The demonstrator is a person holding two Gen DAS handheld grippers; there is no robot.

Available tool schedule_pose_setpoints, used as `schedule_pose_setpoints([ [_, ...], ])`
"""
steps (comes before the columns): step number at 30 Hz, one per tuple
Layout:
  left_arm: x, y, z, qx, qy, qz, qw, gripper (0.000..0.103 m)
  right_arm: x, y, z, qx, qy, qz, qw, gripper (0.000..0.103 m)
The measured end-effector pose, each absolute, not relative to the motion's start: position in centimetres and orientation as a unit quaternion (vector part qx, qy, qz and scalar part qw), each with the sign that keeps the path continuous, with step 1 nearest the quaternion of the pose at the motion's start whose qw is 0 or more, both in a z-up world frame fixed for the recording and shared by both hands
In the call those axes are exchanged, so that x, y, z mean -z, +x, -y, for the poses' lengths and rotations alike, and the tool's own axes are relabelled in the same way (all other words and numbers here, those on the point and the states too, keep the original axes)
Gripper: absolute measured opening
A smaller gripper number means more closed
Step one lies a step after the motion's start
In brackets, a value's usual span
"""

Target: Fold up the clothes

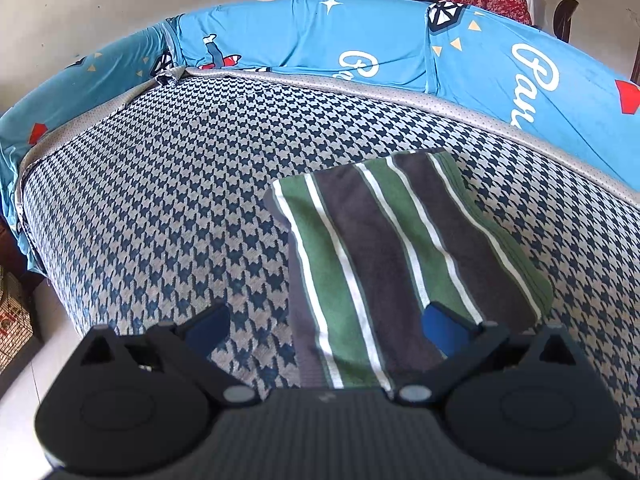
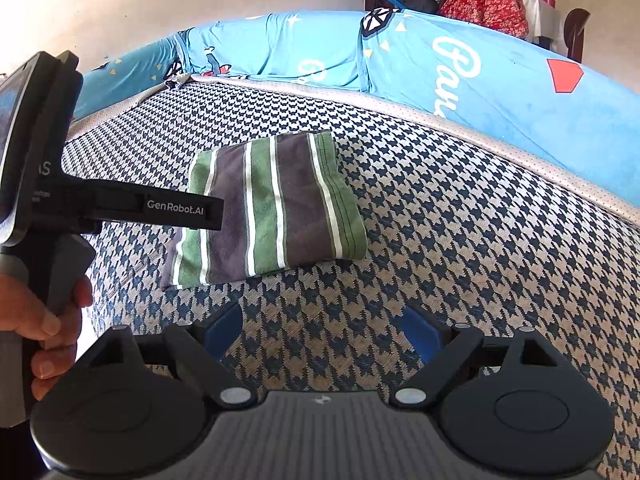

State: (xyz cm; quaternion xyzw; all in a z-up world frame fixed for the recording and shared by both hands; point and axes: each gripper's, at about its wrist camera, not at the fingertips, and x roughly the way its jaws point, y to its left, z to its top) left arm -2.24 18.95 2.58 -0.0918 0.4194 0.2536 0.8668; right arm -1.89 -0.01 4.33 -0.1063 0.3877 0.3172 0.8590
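A bed covered in a blue-and-grey houndstooth spread (image 1: 160,200) fills most of the room in front of me, with a bright blue printed bolster (image 1: 320,40) curving along its far edge. On the spread lies the striped cloth (image 2: 272,204), green and dark grey with thin white lines, already gathered into a compact, roughly square packet that looks several layers thick. It seems light, soft and floppy, so I'd judge it would sag if lifted by one corner; the stitched hem on its right side, or two corners at once, looks the surer hold. The left gripper (image 1: 326,330) hovers over the cloth's near edge with its jaws spread, pinching nothing as far as I can tell. The right gripper (image 2: 322,330) hangs short of it, also spread wide.
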Motion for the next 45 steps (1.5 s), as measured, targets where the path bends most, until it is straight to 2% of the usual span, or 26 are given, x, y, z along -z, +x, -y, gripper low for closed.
schedule_pose_setpoints([
  [27,0.9,-8.4,-13.6,-0.257,-0.111,-0.425,0.861,0.103,-3.0,-2.0,1.3,-0.301,-0.110,-0.410,0.854,0.088],
  [31,1.5,-9.1,-12.7,-0.249,-0.113,-0.432,0.859,0.103,-2.9,-2.1,1.5,-0.305,-0.111,-0.410,0.853,0.096],
  [45,2.2,-11.5,-9.4,-0.257,-0.122,-0.448,0.848,0.103,-2.7,-2.5,1.9,-0.339,-0.110,-0.403,0.843,0.103],
])
